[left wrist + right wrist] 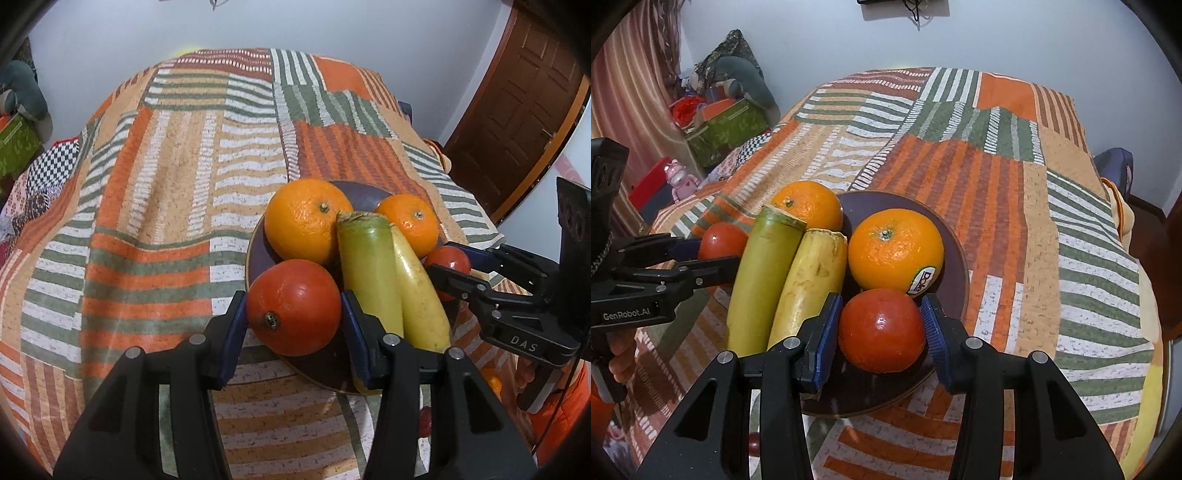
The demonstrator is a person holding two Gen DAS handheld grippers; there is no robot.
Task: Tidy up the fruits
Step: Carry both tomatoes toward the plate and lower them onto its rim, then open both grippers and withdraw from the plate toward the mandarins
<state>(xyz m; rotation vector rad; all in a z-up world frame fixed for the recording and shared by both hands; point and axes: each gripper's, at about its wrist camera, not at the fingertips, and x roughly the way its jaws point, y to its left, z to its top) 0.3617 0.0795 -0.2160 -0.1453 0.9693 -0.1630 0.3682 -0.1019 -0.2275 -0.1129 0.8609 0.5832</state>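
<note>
- Two tomatoes, one in each claw. Both sit at a dark plate (947, 221) of fruit on a striped cloth (997, 177).
- Left gripper (292, 295): jaws about a tomato's width apart, blue pads against both sides of the left tomato (293, 306). In the left view this tomato is at the plate's 8 o'clock rim. Cannot tell whether it rests there or is lifted.
- Right gripper (880, 299): the same spread, pads pressed on the right tomato (881, 330). In the right view this tomato is over the plate's 6 o'clock part.
- Right view, rest of the plate: big orange (895, 254) with a Dole sticker (925, 278) near the centre, touching the right tomato's 12 o'clock side.
- Small orange (809, 208) at 11 o'clock.
- Green banana (764, 273) and yellow banana (809, 280) lie side by side at 8 to 9 o'clock, cut ends pointing to 12.
- The left tomato shows past the green banana, at 9 to 10 o'clock, off the rim.
</note>
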